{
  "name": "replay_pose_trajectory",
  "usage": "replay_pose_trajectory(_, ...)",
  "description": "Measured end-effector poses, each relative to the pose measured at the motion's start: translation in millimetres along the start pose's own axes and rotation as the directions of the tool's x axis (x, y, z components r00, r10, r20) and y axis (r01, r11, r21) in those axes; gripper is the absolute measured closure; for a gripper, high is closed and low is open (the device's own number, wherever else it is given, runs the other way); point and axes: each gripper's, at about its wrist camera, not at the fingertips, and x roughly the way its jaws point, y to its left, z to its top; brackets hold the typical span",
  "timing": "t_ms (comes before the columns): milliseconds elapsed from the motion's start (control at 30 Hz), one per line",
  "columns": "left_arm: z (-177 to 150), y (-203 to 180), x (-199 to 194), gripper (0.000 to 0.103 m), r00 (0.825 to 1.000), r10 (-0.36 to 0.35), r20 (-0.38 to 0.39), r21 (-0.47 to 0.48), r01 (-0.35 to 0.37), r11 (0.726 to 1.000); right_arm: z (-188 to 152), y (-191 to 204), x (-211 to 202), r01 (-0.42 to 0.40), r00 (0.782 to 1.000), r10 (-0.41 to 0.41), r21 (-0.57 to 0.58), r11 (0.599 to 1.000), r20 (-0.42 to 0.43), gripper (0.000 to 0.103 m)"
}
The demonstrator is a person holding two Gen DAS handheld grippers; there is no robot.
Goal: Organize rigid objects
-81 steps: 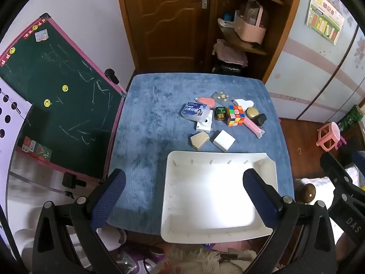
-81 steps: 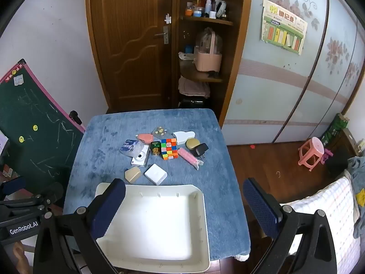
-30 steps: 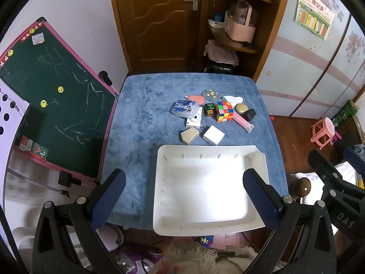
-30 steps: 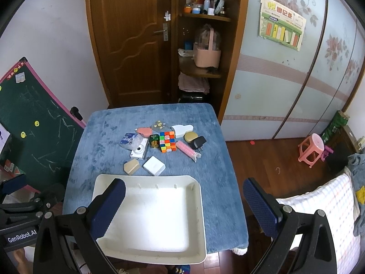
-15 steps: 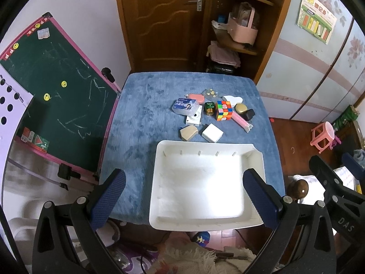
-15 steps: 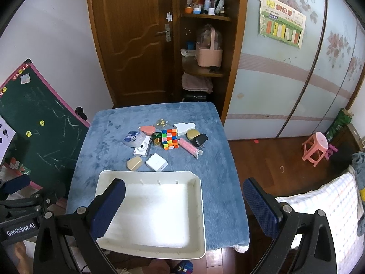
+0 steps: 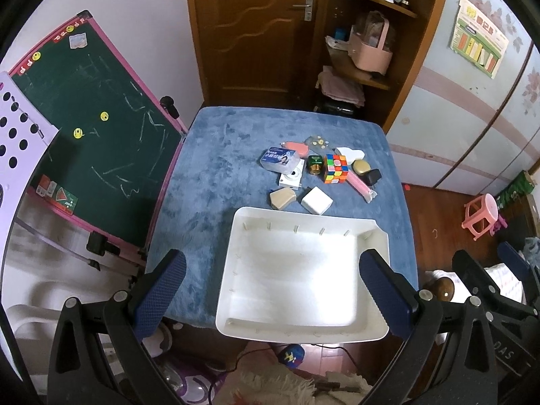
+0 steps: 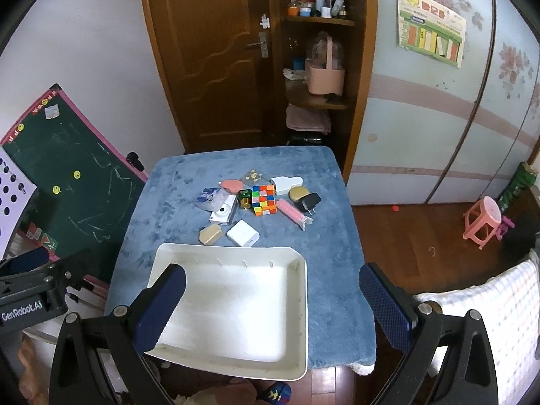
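A white empty tray [image 7: 303, 270] [image 8: 233, 307] lies at the near edge of a blue-covered table [image 7: 216, 182] [image 8: 330, 256]. Beyond it sits a cluster of small objects: a Rubik's cube [image 7: 335, 168] [image 8: 264, 199], a white charger block [image 7: 316, 200] [image 8: 243, 233], a tan box [image 7: 282, 198] [image 8: 210, 234], a blue-labelled clear box [image 7: 280, 159] [image 8: 212, 198], a pink tube [image 7: 361, 184] [image 8: 293, 213], a black plug [image 7: 372, 177] [image 8: 309, 201]. My left gripper [image 7: 273, 293] and right gripper [image 8: 273, 300] are open, empty, high above the tray's near side.
A green chalkboard [image 7: 84, 128] [image 8: 67, 175] leans left of the table. A wooden door and shelf unit [image 7: 354, 40] stand behind. A pink stool [image 7: 481, 214] [image 8: 482, 221] is on the floor at right, beside a checked cloth [image 8: 489, 320].
Both grippers have drifted back and up slightly, so the table and tray look a little farther. Nothing on the table has moved. Both stay open.
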Motion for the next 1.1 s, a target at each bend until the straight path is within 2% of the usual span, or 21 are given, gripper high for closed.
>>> replay_pose_trajectory(133,1,2,-1,0.001,1.0,0.014,0.013,-0.005,-0.014,1.0,-1,-6,2,-0.026,1.0,0.026,0.007,1.0,0.003,0.0)
replay_pose_trajectory(333,14,15,4,0.001,0.999,0.027,0.039,-0.011,-0.026,1.0,-6,-11,20,-0.08,0.995,0.083,0.056,0.995,-0.058,0.0)
replay_pose_trajectory(700,67,42,38,0.001,1.0,-0.02,0.013,0.003,0.02,1.0,16,-12,38,-0.006,0.997,0.017,0.148,0.989,-0.074,0.0)
replay_pose_trajectory(767,76,44,49,0.001,1.0,-0.019,0.0,0.011,0.019,1.0,24,-10,47,-0.002,0.996,0.018,0.17,0.985,-0.089,0.0)
replay_pose_trajectory(933,98,46,100,0.001,0.997,-0.032,-0.069,0.021,0.034,0.999,51,-7,86,-0.035,0.986,0.079,0.279,0.96,-0.148,0.0)
replay_pose_trajectory(1100,111,48,162,0.001,0.988,-0.052,-0.145,-0.021,0.049,0.999,72,8,145,0.015,0.973,0.055,0.298,0.955,-0.225,0.0)
